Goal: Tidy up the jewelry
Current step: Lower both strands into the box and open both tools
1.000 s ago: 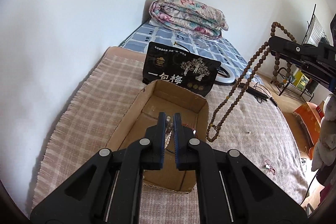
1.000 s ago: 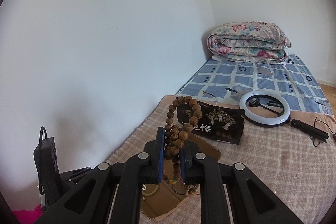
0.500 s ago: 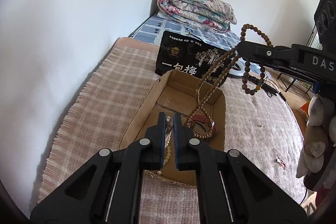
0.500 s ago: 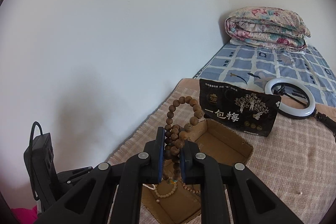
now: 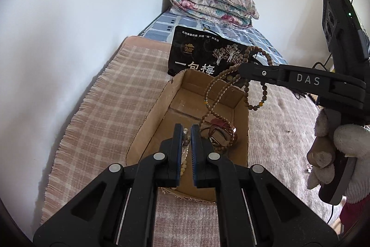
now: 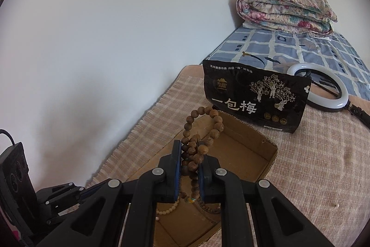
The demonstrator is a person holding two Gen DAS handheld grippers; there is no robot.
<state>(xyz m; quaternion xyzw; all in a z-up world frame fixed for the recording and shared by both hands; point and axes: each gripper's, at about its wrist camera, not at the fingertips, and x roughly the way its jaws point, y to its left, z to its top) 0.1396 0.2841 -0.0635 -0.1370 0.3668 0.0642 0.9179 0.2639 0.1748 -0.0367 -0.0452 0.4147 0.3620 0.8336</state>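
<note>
Since the earlier frames, the right gripper [image 6: 189,160] has descended over the cardboard box [image 5: 148,118], and the lower loops of the wooden bead strand [image 5: 209,94] that hung clear of the box now lie on the box floor.

Right gripper: jaws narrow, clamped on a bunch of the strand's brown beads [image 6: 193,149]. A loop of larger beads stands above the fingertips; further loops hang below them into the box. In the left wrist view this gripper [image 5: 241,70] reaches in from the right, over the far right corner of the box, held by a hand in a white knit glove [image 5: 346,149].

Left gripper [image 5: 185,133]: jaws narrow, closed on a strand of pale cream beads [image 5: 184,162], positioned over the near part of the box. In the right wrist view the cream beads [image 6: 167,210] curve onto the box floor at near left.

Box contents: the piled brown beads and a reddish-brown ring-shaped item [image 5: 217,133], exact type not discernible, near the right wall.

Surroundings: the box sits on a checked pink-beige blanket [image 5: 111,98]. A black snack bag with Chinese lettering [image 6: 254,98] stands just beyond its far edge. A ring light [image 6: 323,94] lies behind the bag at right. A folded floral quilt [image 6: 284,9] rests at the far end on a blue checked sheet [image 6: 277,48].
</note>
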